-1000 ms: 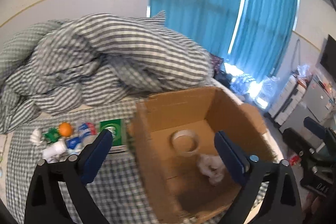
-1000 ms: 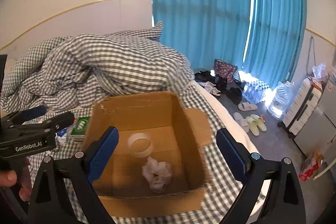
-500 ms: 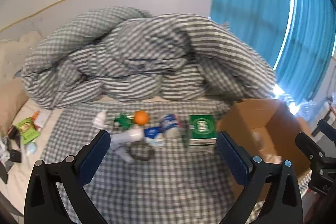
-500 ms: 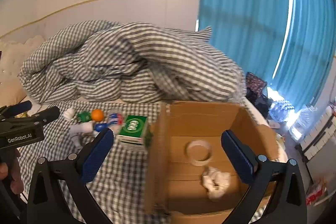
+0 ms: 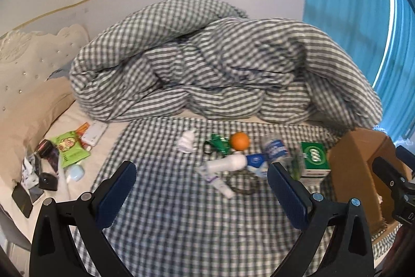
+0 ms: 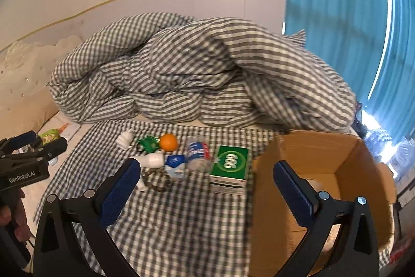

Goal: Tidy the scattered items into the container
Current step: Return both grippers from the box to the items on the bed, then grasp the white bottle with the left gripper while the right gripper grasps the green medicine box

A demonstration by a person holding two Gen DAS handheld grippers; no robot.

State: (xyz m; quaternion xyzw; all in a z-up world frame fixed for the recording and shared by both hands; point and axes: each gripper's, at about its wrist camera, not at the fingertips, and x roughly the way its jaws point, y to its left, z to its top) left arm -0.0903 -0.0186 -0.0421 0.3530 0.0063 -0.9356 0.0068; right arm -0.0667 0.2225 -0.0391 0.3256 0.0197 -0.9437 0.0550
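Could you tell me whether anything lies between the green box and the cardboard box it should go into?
Nothing visible does: the green box lies beside the cardboard box, with only bare checked sheet between them.

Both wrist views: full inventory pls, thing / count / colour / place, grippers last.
cardboard box: 1, brown, right, open
green box: 1, green/white, beside the cardboard box
orange ball: 1, orange, mid bedspread
can: 1, blue/red/white, on its side
white bottle: 1, white, lying flat
blue carton: 1, blue/white, beside bottle
green toy: 1, green, left of ball
duvet: 1, grey check, heaped behind
left gripper: 1, black/blue, open, empty
right gripper: 1, black/blue, open, empty
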